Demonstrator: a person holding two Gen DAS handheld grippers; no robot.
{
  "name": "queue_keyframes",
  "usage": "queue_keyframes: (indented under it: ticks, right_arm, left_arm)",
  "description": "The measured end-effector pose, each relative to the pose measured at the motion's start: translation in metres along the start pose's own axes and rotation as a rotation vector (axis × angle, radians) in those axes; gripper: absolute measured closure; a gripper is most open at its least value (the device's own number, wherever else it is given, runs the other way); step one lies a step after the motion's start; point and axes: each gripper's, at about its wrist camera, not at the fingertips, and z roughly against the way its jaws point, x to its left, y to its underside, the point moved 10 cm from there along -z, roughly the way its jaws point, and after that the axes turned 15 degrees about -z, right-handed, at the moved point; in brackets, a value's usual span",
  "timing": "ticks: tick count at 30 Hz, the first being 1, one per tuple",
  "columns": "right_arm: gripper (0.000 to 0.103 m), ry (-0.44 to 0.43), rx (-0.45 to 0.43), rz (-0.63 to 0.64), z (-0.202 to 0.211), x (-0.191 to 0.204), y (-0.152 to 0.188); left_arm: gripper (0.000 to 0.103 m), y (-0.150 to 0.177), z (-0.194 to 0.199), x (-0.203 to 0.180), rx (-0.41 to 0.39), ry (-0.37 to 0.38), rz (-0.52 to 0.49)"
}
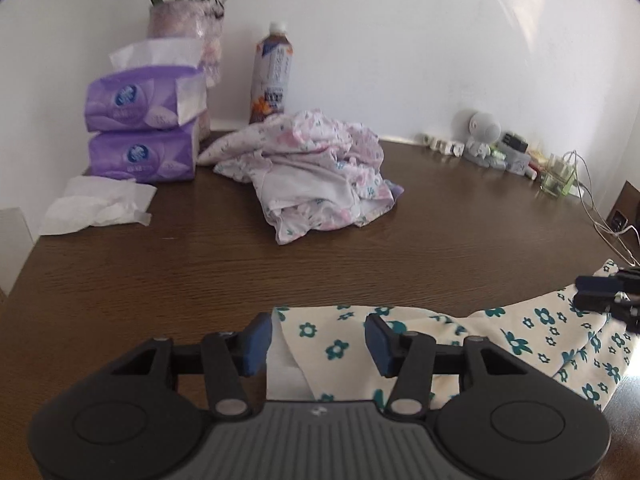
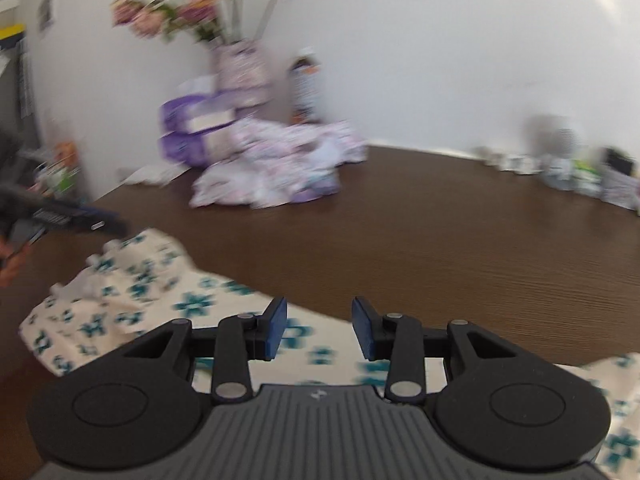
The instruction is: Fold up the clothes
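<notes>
A cream garment with teal flowers [image 1: 520, 332] lies along the near edge of the brown table [image 1: 200, 272]. My left gripper [image 1: 318, 342] hovers open over its left end, the cloth showing between the blue pads. The right gripper's tips [image 1: 600, 296] appear at the far right, over the garment's other end. In the blurred right wrist view my right gripper [image 2: 319, 330] is open above the same garment [image 2: 132, 292], nothing between its fingers; the left gripper [image 2: 76, 220] sits at the left edge. A crumpled pink-and-white pile of clothes [image 1: 316, 172] rests mid-table.
Two purple tissue packs [image 1: 144, 124] are stacked at the back left beside a flower vase [image 1: 184, 20] and a bottle [image 1: 272, 72]. Loose tissues [image 1: 100, 204] lie near the left edge. Small figurines [image 1: 484, 140] and cables [image 1: 596, 208] line the back right wall.
</notes>
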Motion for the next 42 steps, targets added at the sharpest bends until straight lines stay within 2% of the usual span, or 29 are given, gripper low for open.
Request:
queue_keyframes:
  ticks: [2, 5, 8, 10, 16, 23, 26, 29, 31, 33, 37, 41, 42]
  right_arm:
    - [0.066, -0.033, 0.028, 0.033, -0.011, 0.022, 0.006]
    - [0.066, -0.083, 0.07, 0.083, -0.026, 0.055, 0.014]
    - [0.066, -0.133, 0.112, 0.133, -0.042, 0.088, 0.023]
    - [0.066, -0.166, 0.14, 0.166, -0.052, 0.109, 0.029]
    - [0.066, -0.159, 0.132, 0.163, -0.057, 0.109, 0.033]
    - [0.066, -0.147, 0.122, 0.157, -0.064, 0.107, 0.037]
    - [0.066, -0.142, 0.117, 0.154, -0.066, 0.106, 0.038]
    - [0.066, -0.137, 0.112, 0.151, -0.069, 0.106, 0.04]
    - [0.066, -0.134, 0.111, 0.154, -0.069, 0.106, 0.04]
    - [0.066, -0.132, 0.109, 0.159, -0.069, 0.107, 0.041]
    - [0.066, -0.13, 0.105, 0.155, -0.069, 0.107, 0.041]
    - [0.066, -0.13, 0.103, 0.152, -0.069, 0.107, 0.042]
    - [0.066, -0.13, 0.103, 0.151, -0.069, 0.107, 0.042]
  left_arm:
    - [0.056, 0.003, -0.013, 0.005, 0.044, 0.017, -0.011]
    - [0.067, 0.011, -0.027, 0.011, 0.092, 0.031, -0.033]
    - [0.079, 0.013, -0.027, 0.01, 0.089, 0.057, -0.064]
    - [0.101, 0.014, -0.026, 0.007, 0.091, 0.084, -0.085]
    - [0.101, 0.03, -0.004, -0.005, 0.116, 0.113, -0.181]
    - [0.101, 0.048, 0.019, -0.014, 0.147, 0.125, -0.202]
    - [0.1, 0.048, 0.022, -0.012, 0.154, 0.104, -0.194]
    - [0.098, 0.028, 0.032, 0.0, 0.08, 0.04, -0.175]
    - [0.094, 0.007, 0.037, 0.002, 0.009, 0.039, -0.16]
    - [0.089, -0.008, 0.032, -0.005, -0.029, 0.081, -0.169]
    - [0.076, -0.016, -0.001, -0.04, 0.009, 0.233, -0.215]
    - [0.079, 0.002, -0.026, -0.059, 0.082, 0.259, -0.294]
    - [0.079, 0.005, -0.024, -0.057, 0.068, 0.26, -0.282]
